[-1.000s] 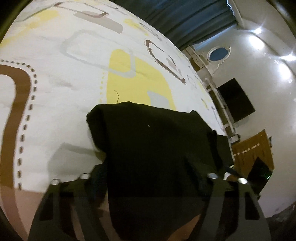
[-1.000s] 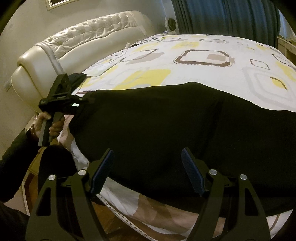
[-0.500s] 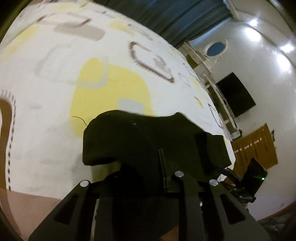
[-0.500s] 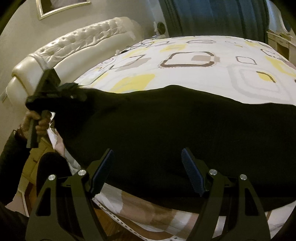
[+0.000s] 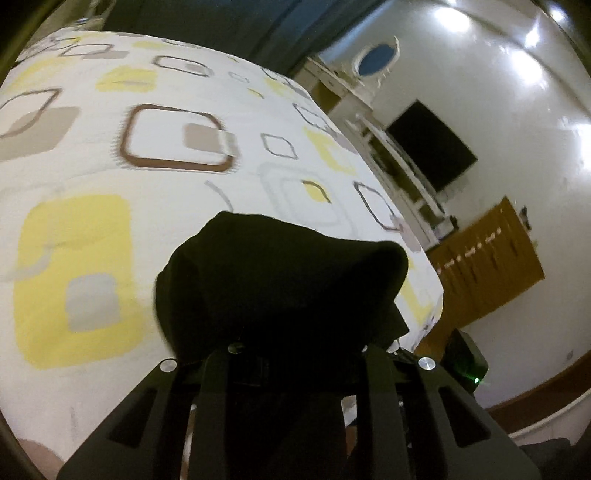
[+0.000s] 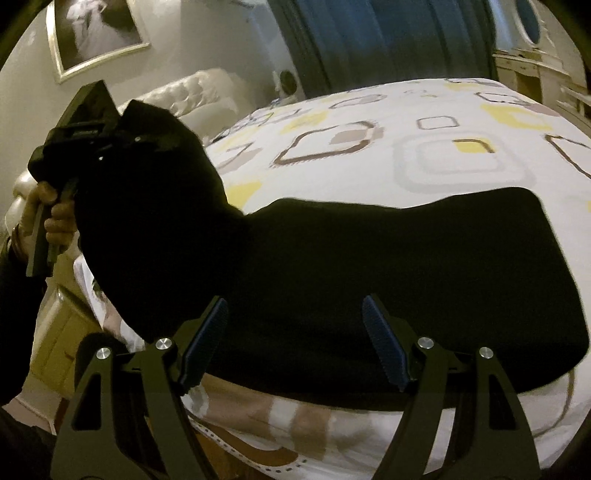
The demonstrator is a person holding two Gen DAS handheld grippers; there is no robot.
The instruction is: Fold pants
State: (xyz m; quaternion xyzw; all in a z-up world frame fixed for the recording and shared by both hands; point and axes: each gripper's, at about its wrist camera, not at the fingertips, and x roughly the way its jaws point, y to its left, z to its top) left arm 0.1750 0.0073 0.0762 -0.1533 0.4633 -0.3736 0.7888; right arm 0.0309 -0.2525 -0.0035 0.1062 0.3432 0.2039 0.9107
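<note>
Black pants (image 6: 406,266) lie stretched along the near edge of the bed (image 6: 443,155), which has a white cover with yellow and brown squares. At the left of the right wrist view, my left gripper (image 6: 122,136) is shut on one end of the pants and holds it up off the bed, so the fabric hangs down in a slope. In the left wrist view that bunched black end (image 5: 280,280) covers the left gripper (image 5: 295,336) and hides its fingertips. My right gripper (image 6: 295,332) stands open just above the near edge of the pants, with nothing pressed between its blue pads.
A person's hand (image 6: 55,218) grips the left tool's handle. A cream tufted headboard (image 6: 184,88) and a framed picture (image 6: 99,33) stand at the left, dark curtains (image 6: 369,37) behind. Beyond the bed are a black screen (image 5: 432,144), white furniture (image 5: 391,155) and a wooden panel (image 5: 491,258).
The left gripper has shut on the end of the pants and risen, carrying it up and over the bed. The right gripper has shifted sideways along the pants and stayed open.
</note>
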